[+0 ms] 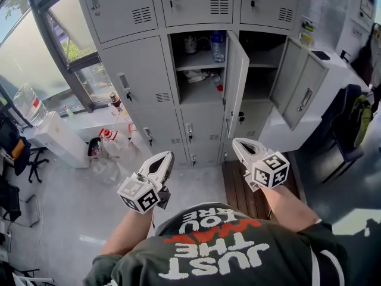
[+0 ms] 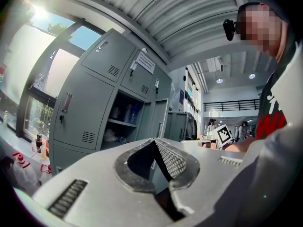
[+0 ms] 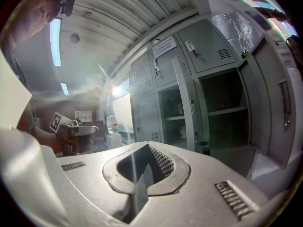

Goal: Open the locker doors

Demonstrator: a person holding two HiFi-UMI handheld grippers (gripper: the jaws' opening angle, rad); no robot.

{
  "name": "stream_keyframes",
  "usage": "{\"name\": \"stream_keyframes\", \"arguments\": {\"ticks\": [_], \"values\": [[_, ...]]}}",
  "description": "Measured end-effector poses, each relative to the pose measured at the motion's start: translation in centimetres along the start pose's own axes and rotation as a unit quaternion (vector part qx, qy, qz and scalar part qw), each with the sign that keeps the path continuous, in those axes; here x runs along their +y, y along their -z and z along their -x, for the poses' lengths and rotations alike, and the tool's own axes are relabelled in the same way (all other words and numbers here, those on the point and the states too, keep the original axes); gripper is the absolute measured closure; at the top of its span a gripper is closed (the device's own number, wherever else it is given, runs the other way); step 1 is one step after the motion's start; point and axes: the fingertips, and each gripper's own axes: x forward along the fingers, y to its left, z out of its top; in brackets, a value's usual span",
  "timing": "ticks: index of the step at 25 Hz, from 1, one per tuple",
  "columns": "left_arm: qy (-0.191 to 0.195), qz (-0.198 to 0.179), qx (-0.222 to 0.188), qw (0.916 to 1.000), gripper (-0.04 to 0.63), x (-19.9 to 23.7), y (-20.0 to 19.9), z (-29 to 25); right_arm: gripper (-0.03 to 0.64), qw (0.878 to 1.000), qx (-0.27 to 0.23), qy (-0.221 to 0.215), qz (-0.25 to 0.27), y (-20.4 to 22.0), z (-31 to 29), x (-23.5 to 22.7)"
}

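Note:
A bank of grey lockers [image 1: 134, 76] stands in front of me. In the middle row, the centre door [image 1: 236, 79] is swung open on a compartment with a bottle [image 1: 218, 45] and clutter on its shelves. The door to its right [image 1: 300, 82] also stands open on a dark empty compartment [image 3: 227, 112]. The other doors are closed. My left gripper [image 1: 166, 155] is held short of the lockers, well clear of them, shut and empty, its tips meeting [image 2: 152, 141]. My right gripper [image 1: 237, 142] hangs below the centre door's edge, apart from it, also shut on nothing [image 3: 147, 144].
A large window is at the left, with a water jug [image 1: 27, 103] on a white unit [image 1: 59, 139]. Bottles and bags [image 1: 107, 145] lie on the floor by the lockers. A wooden board [image 1: 244, 189] lies under my right hand. A dark chair [image 1: 348, 124] stands at the right.

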Motion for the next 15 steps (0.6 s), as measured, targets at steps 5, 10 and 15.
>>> {"name": "stream_keyframes", "arguments": {"ticks": [5, 10, 15], "values": [[-0.001, 0.0, 0.002, 1.0, 0.594, 0.0, 0.0, 0.1, 0.583, 1.0, 0.004, 0.002, 0.0, 0.0, 0.0, -0.2], [-0.004, 0.003, 0.002, 1.0, 0.594, 0.2, 0.0, 0.4, 0.583, 1.0, 0.007, -0.001, 0.001, 0.4, -0.2, -0.1], [-0.01, 0.0, 0.001, 1.0, 0.594, 1.0, 0.1, 0.5, 0.583, 1.0, 0.006, 0.001, 0.0, 0.1, -0.7, -0.1]]}}
